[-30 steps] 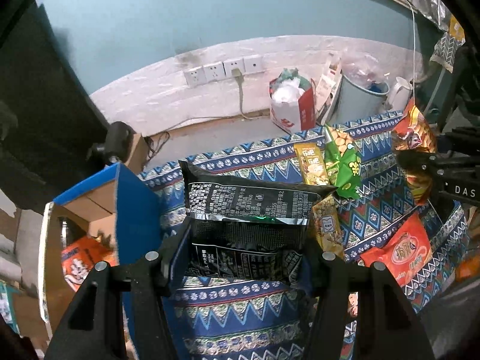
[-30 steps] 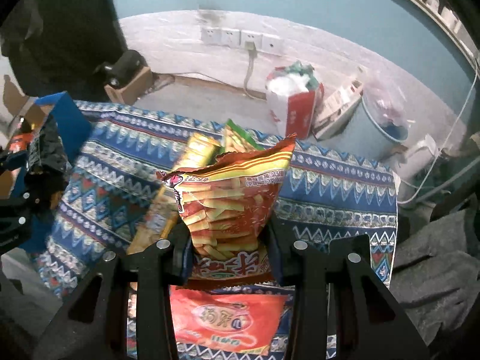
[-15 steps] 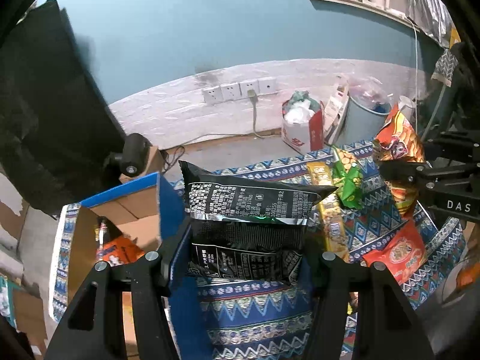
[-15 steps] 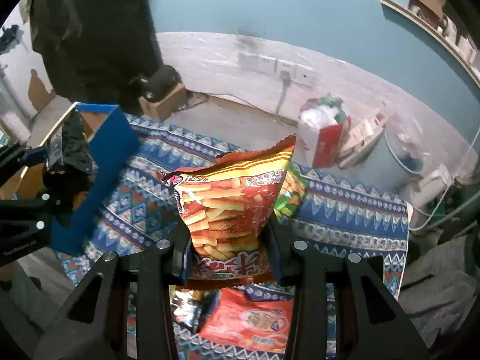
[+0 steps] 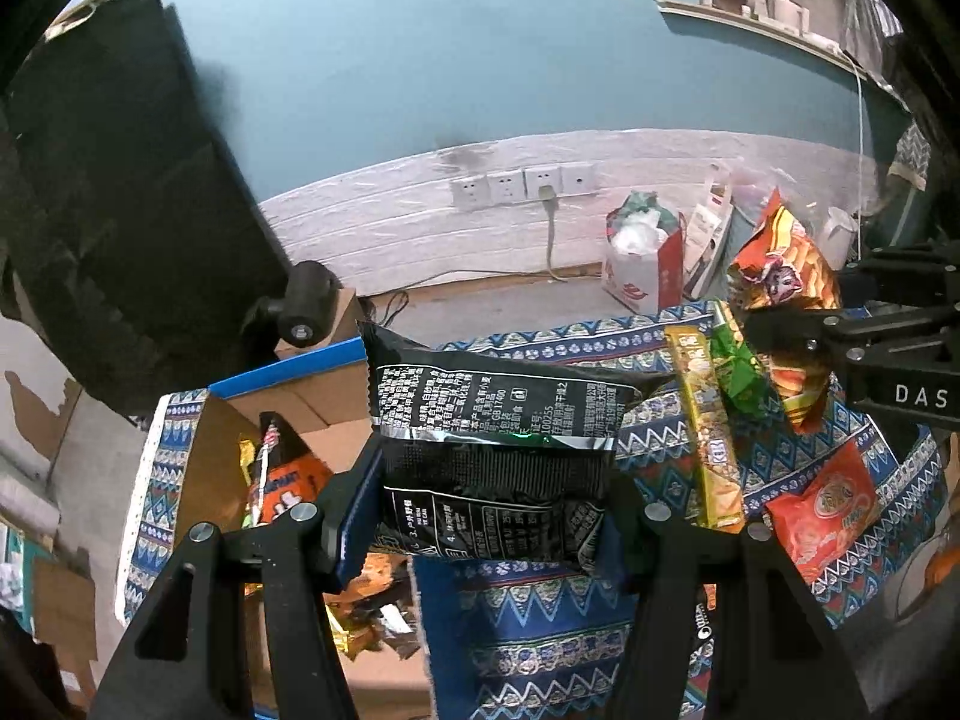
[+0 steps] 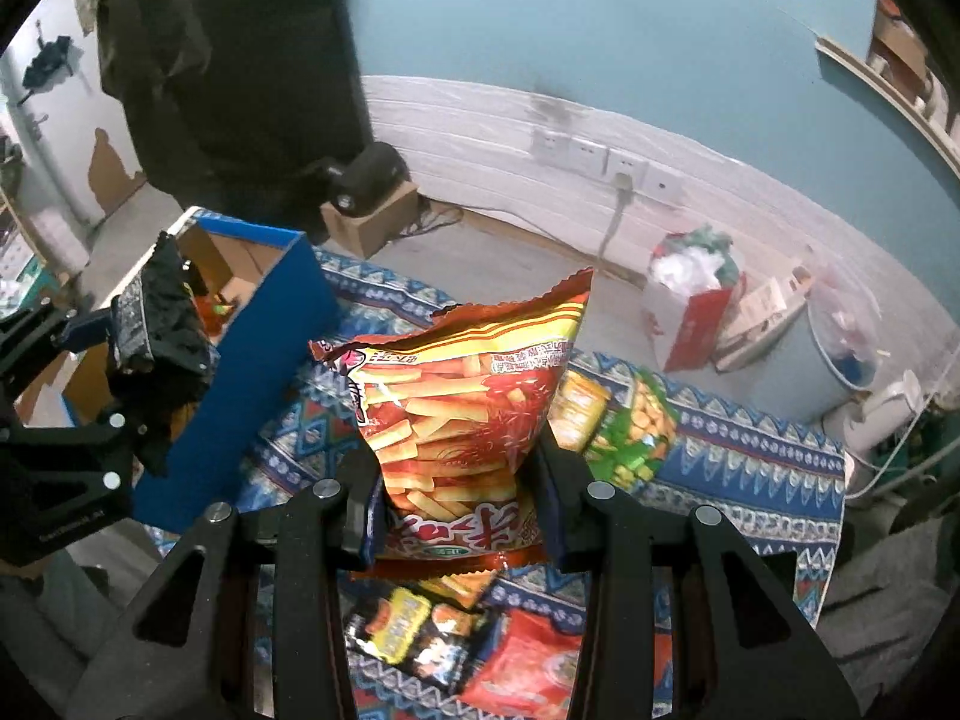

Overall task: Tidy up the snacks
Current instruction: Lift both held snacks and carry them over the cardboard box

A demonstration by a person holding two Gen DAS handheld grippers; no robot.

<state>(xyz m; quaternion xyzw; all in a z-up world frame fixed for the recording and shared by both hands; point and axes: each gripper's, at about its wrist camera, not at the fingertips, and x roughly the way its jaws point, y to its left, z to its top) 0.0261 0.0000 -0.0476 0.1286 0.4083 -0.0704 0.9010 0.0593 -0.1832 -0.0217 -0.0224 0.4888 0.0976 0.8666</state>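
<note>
Now that both hands have lifted up and swung toward the blue-sided cardboard box, the left gripper stays clamped on the crinkly black foil snack bag and the right gripper on the red and yellow fries bag, so both look nearly ready to drop in.

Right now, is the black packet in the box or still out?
Out. The left gripper is shut on the black packet, holding it in the air beside the box, above the cloth.

Black snack bag and red-orange fries bag upright above patterned cloth, beside blue-walled cardboard box
</note>
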